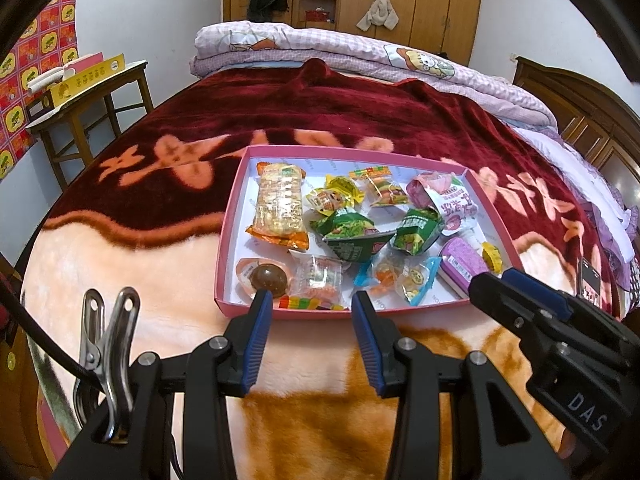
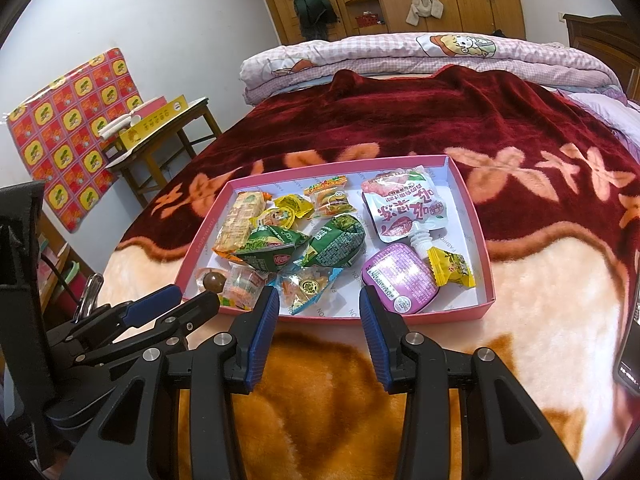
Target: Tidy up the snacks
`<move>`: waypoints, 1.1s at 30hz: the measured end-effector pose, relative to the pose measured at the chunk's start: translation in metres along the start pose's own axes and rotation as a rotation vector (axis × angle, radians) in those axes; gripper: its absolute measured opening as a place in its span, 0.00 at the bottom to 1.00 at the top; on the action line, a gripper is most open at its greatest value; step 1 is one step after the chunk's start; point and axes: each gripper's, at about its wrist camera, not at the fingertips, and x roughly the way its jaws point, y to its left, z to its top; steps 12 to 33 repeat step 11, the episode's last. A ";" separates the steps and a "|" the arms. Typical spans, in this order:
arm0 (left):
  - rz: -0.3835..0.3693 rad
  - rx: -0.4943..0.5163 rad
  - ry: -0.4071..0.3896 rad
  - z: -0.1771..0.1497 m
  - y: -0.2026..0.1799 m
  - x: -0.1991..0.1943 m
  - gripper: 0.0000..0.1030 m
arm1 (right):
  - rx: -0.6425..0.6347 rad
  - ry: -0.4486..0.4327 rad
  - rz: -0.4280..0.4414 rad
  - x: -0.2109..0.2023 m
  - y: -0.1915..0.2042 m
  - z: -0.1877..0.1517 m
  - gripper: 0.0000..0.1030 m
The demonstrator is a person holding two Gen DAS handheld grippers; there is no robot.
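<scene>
A pink tray (image 1: 228, 240) (image 2: 482, 240) lies on the blanket and holds several snacks: a long cracker pack (image 1: 279, 204) (image 2: 239, 224), green packets (image 1: 352, 236) (image 2: 336, 246), a pink drink pouch (image 1: 448, 200) (image 2: 404, 208), a purple cup (image 1: 464, 266) (image 2: 400, 278), a brown egg (image 1: 269, 278) (image 2: 213, 281) and small candies. My left gripper (image 1: 312, 300) hovers open and empty just short of the tray's near rim. To its right, my right gripper (image 2: 319, 296) stands open and empty at the same rim. Each gripper shows in the other's view: the right gripper (image 1: 496, 284), the left gripper (image 2: 192, 298).
The plush red, cream and orange blanket (image 1: 160, 264) covers the bed. Folded quilts (image 1: 320, 46) lie at the far end. A wooden side table (image 1: 92, 92) with a yellow box stands left of the bed. A phone (image 1: 591, 282) lies at the right. Wardrobes line the back wall.
</scene>
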 end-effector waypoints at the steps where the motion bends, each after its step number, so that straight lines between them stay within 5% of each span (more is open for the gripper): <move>1: 0.001 0.000 -0.001 0.001 0.002 0.000 0.42 | 0.000 0.000 0.000 0.000 0.000 0.000 0.42; 33: 0.004 -0.003 0.002 0.002 0.004 -0.001 0.42 | 0.000 0.000 -0.001 0.000 0.000 -0.001 0.42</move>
